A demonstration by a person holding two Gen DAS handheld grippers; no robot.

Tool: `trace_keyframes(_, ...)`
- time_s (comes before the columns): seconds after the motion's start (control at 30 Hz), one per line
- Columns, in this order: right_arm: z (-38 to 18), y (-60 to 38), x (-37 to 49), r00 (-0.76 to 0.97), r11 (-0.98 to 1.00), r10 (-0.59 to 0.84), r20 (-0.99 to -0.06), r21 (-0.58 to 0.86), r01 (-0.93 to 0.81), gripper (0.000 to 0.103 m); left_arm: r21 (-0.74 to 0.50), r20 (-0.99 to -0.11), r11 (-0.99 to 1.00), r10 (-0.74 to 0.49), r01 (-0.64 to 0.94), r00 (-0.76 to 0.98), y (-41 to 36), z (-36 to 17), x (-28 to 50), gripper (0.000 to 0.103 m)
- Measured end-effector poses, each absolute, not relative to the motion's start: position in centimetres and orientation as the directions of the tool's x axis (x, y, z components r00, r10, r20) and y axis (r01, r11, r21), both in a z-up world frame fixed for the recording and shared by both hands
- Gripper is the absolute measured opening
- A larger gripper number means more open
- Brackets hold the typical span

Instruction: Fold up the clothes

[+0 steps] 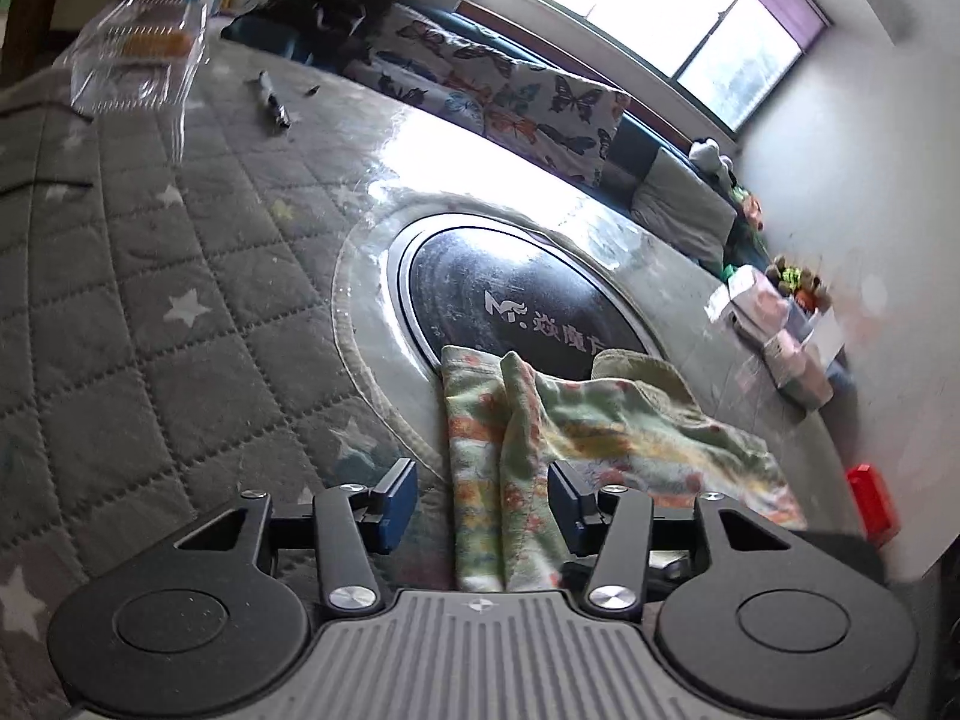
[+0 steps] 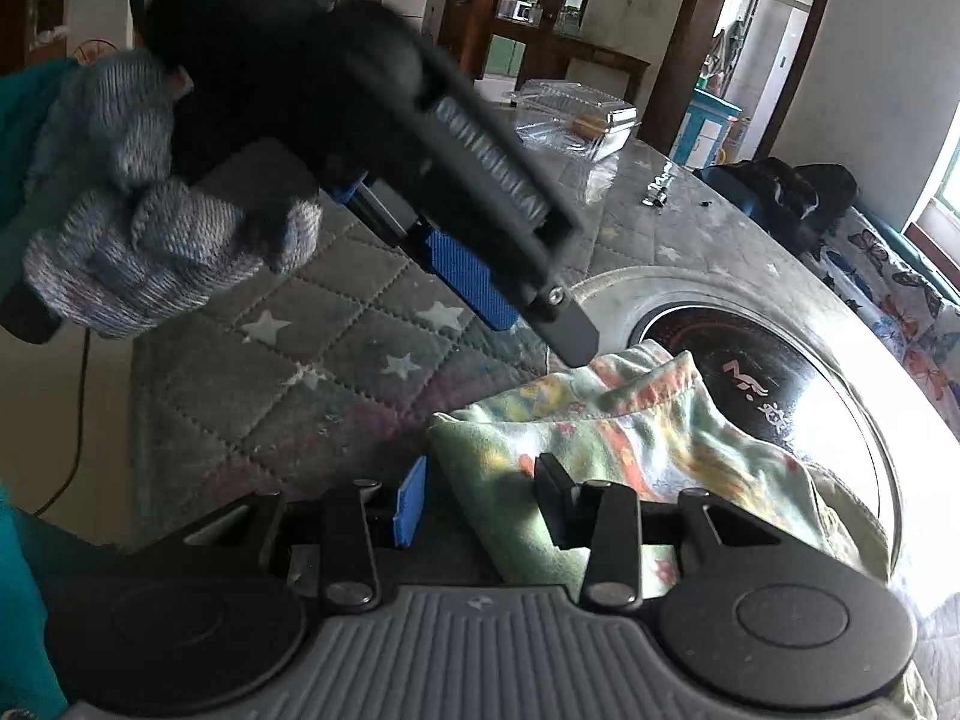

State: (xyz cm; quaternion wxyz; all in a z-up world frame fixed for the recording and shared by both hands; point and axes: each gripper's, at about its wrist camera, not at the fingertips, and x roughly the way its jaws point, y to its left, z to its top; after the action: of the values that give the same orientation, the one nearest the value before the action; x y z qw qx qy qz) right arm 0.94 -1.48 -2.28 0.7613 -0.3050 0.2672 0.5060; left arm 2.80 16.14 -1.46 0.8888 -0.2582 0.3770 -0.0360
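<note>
The left hand-held gripper (image 1: pixel 483 495) stands partly open, a fold of the flowered cloth (image 1: pixel 576 432) between its blue pads (image 1: pixel 399 495) but not pinched. The right hand-held gripper (image 2: pixel 480 504) is likewise partly open over the cloth's edge, gripping nothing. The cloth lies crumpled on the quilted counter (image 1: pixel 150 276), overlapping the round black hob (image 1: pixel 510 294).

Daylight enters through the window (image 1: pixel 654 18) at the upper right of the left wrist view and burns out to white, throwing a strong glare patch on the glossy table (image 1: pixel 432 156) at centre. In the right wrist view the gloved hand (image 2: pixel 150 210) and the left gripper (image 2: pixel 516 312) at upper left are motion-blurred and dark. Both views bow straight lines towards the edges, with dim corners.
</note>
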Motion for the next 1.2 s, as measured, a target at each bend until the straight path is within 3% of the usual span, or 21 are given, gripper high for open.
trace_keyframes(0.07, -2.1, -1.7, 1.2, 0.348, 0.326, 0.612, -0.710, -0.175, -0.929, 0.026, -0.512, -0.646, 0.847, -0.270, -0.143, 0.714, 16.3, -1.6, 2.9, 0.054)
trace_keyframes(0.2, -1.3, -2.7, 2.3, 0.331, 0.378, 0.644, -0.689, -0.090, -0.922, 0.014, -0.548, -0.643, 0.820, -0.289, -0.163, 0.710, 16.2, -2.0, 3.4, 0.056)
trace_keyframes(0.6, 1.2, -5.5, 3.0, 0.335, 0.419, 0.714, -0.615, -0.008, -0.908, 0.011, -0.653, -0.605, 0.741, -0.388, -0.155, 0.695, 14.6, -2.1, 5.6, 0.061)
trace_keyframes(0.8, 2.1, -7.2, 3.5, 0.352, 0.446, 0.737, -0.577, 0.024, -0.895, 0.010, -0.663, -0.575, 0.731, -0.359, -0.162, 0.735, 15.1, -0.8, 4.4, 0.062)
trace_keyframes(0.93, 2.3, -7.8, 3.7, 0.352, 0.451, 0.746, -0.565, 0.040, -0.891, 0.010, -0.657, -0.576, 0.731, -0.330, -0.183, 0.748, 16.2, -0.5, 3.5, 0.069)
trace_keyframes(1.2, 1.8, -7.6, 3.4, 0.336, 0.439, 0.747, -0.573, 0.047, -0.897, 0.010, -0.758, -0.547, 0.619, -0.433, -0.205, 0.717, 16.2, -3.5, 3.0, 0.071)
